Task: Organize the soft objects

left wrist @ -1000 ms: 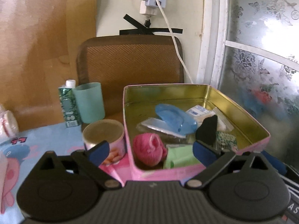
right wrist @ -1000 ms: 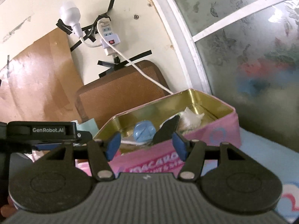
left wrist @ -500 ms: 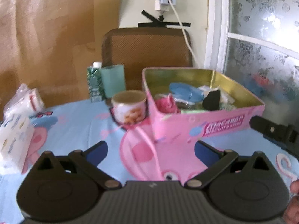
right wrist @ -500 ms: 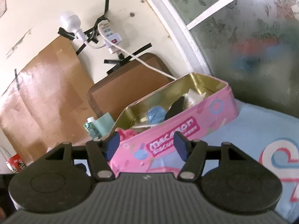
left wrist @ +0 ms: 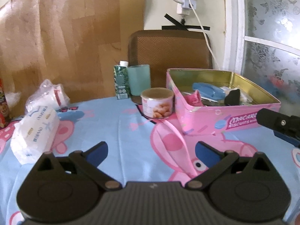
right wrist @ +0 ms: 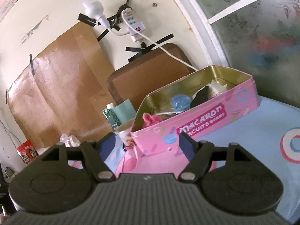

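I had the left gripper (left wrist: 151, 151) spread to its widest, nothing between its pads, over the cartoon tablecloth (left wrist: 116, 127) in front of the pink biscuit tin (left wrist: 215, 120). My right gripper (right wrist: 145, 146) was opening, also empty, just before the tin's lettered side. Inside the tin lay a pink knitted piece (right wrist: 151, 119), a blue soft item (right wrist: 180, 102) and something black (left wrist: 232, 97); the wall hid their lower parts. Left of the tin stood a small can (left wrist: 157, 103); far left, a tissue pack (left wrist: 34, 130), blurred.

Tin (left wrist: 215, 116) contents half hidden, red pack (left wrist: 2, 103) cropped
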The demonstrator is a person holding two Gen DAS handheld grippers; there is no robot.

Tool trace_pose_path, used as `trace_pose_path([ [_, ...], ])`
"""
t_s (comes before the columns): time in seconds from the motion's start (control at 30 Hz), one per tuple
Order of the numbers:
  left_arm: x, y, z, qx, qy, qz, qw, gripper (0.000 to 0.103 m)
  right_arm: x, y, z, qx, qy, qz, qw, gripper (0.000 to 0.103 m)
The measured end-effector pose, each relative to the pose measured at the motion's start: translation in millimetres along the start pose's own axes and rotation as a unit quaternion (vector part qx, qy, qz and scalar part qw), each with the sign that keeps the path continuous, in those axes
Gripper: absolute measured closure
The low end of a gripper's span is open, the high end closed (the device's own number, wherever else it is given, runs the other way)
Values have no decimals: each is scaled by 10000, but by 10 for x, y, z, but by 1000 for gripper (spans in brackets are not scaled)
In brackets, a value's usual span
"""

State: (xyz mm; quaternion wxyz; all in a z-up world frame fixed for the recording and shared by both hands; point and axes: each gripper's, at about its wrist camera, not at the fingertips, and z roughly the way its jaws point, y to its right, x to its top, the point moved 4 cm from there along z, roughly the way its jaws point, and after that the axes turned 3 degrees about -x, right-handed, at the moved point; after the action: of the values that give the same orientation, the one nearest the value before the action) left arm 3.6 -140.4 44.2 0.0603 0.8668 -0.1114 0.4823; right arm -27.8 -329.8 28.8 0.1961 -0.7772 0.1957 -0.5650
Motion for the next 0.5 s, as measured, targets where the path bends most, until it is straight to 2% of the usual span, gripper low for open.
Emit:
trace_pose_path([
  [0.1, -11, -32, -13, 98, 30, -12, 9999, 0, -15, -30, 0, 20, 15, 4, 10000, 20],
  [0.3, -9, -70, -21, 58, 24, -47, 10000, 0, -17, -46, 6, 57, 19, 23, 10000, 19],
  [0.5, -7, -22, -45, 320, 145, 171, 9992, 0, -11, -40, -4, 66, 37, 105, 9999, 19],
])
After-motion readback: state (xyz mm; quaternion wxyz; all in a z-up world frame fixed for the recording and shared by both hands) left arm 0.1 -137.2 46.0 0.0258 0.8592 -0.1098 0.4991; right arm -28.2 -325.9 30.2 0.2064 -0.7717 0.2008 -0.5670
